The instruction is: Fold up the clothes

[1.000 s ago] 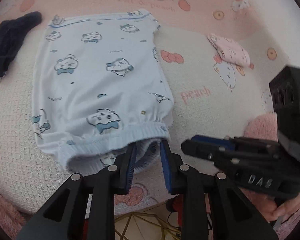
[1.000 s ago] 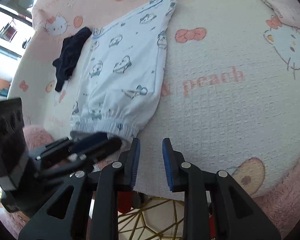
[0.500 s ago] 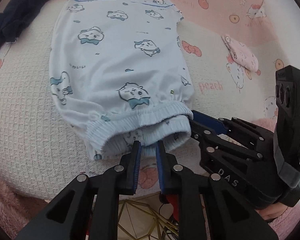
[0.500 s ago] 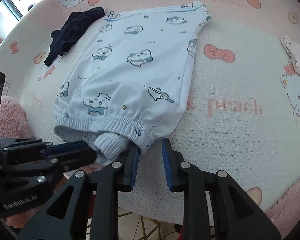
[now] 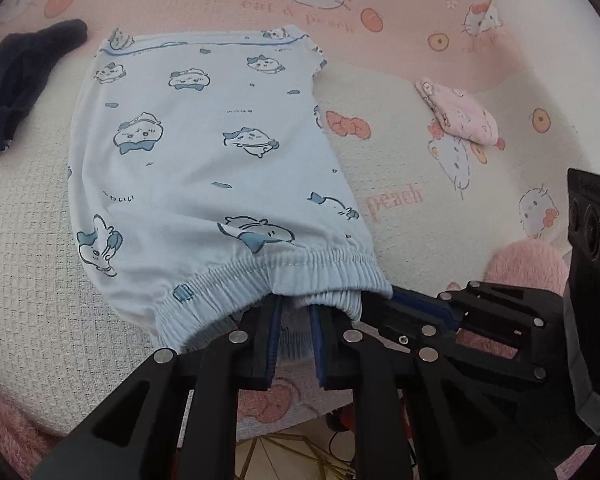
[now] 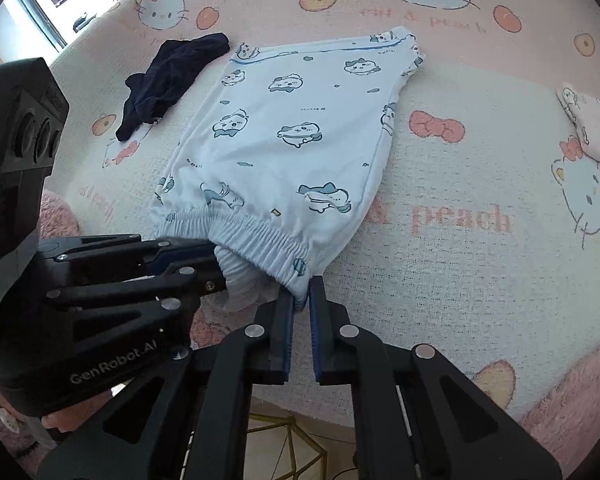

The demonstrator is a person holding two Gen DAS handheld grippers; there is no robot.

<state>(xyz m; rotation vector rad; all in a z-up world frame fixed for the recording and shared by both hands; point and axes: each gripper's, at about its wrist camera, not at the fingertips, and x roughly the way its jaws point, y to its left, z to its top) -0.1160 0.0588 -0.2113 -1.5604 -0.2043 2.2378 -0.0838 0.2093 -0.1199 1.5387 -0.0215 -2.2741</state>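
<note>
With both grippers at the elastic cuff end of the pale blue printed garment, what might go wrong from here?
1. The right gripper meets only the cuff's corner of the pale blue printed garment, so it may slip.
2. The left gripper sits very close by, so they might collide.
3. Two cuff layers show; one could be missed.
</note>
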